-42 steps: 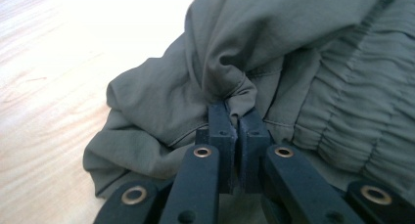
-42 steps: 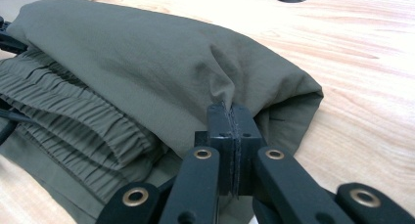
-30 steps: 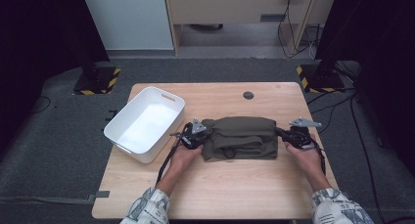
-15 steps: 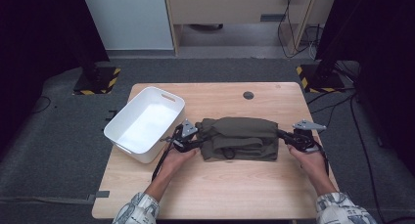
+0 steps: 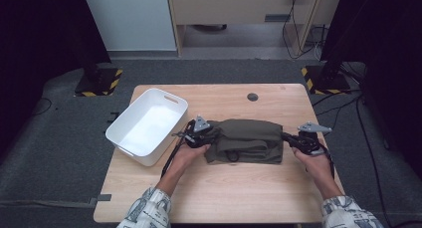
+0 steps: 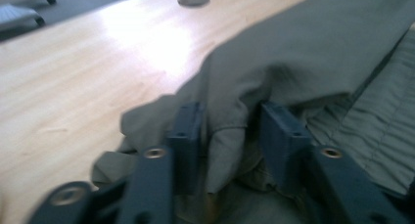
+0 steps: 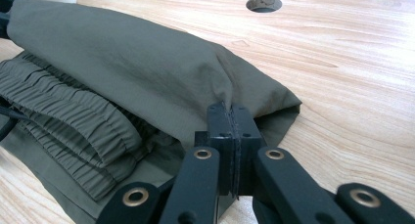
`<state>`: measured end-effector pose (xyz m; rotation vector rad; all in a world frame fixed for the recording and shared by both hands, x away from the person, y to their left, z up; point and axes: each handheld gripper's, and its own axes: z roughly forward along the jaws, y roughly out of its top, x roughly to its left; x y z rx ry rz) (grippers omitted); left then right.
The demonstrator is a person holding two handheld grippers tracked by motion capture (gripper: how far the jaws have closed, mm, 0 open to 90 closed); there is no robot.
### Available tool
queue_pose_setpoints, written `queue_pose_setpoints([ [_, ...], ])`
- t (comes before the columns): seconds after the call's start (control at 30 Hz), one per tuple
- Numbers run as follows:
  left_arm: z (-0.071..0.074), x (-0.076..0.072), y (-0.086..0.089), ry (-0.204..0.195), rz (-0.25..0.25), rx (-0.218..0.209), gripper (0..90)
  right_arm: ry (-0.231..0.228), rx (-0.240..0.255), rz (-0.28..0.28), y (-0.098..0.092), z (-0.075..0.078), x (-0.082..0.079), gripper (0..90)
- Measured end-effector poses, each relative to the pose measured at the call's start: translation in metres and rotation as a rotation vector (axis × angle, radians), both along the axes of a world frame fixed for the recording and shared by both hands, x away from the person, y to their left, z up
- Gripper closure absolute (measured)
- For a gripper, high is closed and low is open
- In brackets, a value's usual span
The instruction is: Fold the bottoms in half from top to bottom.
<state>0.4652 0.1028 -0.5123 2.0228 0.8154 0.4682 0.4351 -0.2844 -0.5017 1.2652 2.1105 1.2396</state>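
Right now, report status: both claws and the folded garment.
Right claw shut on olive garment's right edge. Left claw just been closing, a fold between its jaws, pads not visibly pressing. White bin beside the left claw, not touching.

Your sleeves (image 5: 149,212) are white with a dark leafy print. Each gripper, left (image 5: 195,135) and right (image 5: 293,140), is black, topped by a grey three-cornered plate, with a black cable trailing. Brass-ringed rivets join the black jaw links.
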Motion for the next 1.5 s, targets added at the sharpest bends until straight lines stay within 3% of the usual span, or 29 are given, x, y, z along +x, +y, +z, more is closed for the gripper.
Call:
queue_pose_setpoints([
  [0.07,0.003,0.0,-0.001,0.008,0.006,-0.001,79.4,-0.008,0.004,-0.002,0.0,0.001,0.0,89.9],
  [0.13,0.006,-0.001,-0.001,-0.001,0.012,-0.01,84.2,-0.012,0.012,-0.002,0.0,0.004,-0.001,89.9],
  [0.23,0.023,-0.005,0.001,-0.036,0.034,-0.046,85.1,-0.03,0.017,-0.002,0.0,0.012,-0.003,89.9],
  [0.33,0.031,-0.01,0.002,-0.052,0.019,-0.054,85.0,-0.047,0.028,-0.004,-0.002,0.018,-0.006,89.9],
  [0.37,0.034,-0.017,0.002,-0.056,-0.01,-0.044,85.0,-0.048,0.028,0.0,-0.002,0.019,-0.008,89.9],
  [0.57,0.017,-0.04,0.003,-0.035,-0.098,-0.01,85.2,-0.024,0.001,0.01,-0.001,0.006,-0.022,89.8],
  [0.6,0.007,-0.047,0.004,-0.024,-0.123,0.012,85.3,-0.019,-0.006,0.012,-0.001,0.002,-0.023,89.8],
  [0.67,0.003,-0.05,0.004,-0.026,-0.135,0.023,85.6,-0.003,-0.016,0.01,-0.002,-0.004,-0.027,89.9],
  [0.73,-0.007,-0.057,0.002,-0.023,-0.164,0.066,85.7,0.005,-0.025,0.005,-0.004,-0.01,-0.029,89.9],
  [0.77,-0.007,-0.057,0.002,-0.023,-0.164,0.066,85.8,0.009,-0.025,-0.006,-0.006,-0.011,-0.03,90.0],
  [0.8,-0.009,-0.059,-0.001,-0.033,-0.179,0.101,85.8,0.01,-0.017,-0.014,-0.008,-0.012,-0.03,90.0],
  [0.93,-0.014,-0.063,-0.006,-0.033,-0.182,0.109,85.8,0.026,-0.019,-0.032,-0.011,-0.018,-0.033,90.0],
  [1.07,-0.014,-0.068,-0.006,-0.033,-0.174,0.112,81.3,0.009,0.0,-0.018,-0.01,-0.015,-0.037,89.2],
  [1.17,-0.015,-0.069,-0.005,-0.038,-0.166,0.104,80.8,-0.038,0.004,-0.033,-0.009,-0.005,-0.041,73.7],
  [1.2,-0.015,-0.069,-0.005,-0.038,-0.166,0.104,79.1,-0.038,0.004,-0.033,-0.009,-0.005,-0.041,73.7],
  [1.23,-0.014,-0.068,-0.005,-0.031,-0.154,0.085,75.2,-0.06,0.046,-0.047,-0.008,0.002,-0.041,59.6],
  [1.4,-0.008,-0.073,-0.004,-0.041,-0.136,0.047,61.7,-0.071,0.074,-0.052,0.001,0.01,-0.037,47.5],
  [1.5,-0.002,-0.074,-0.003,-0.042,-0.133,0.016,58.8,-0.076,0.085,-0.057,0.009,0.014,-0.033,43.4],
])
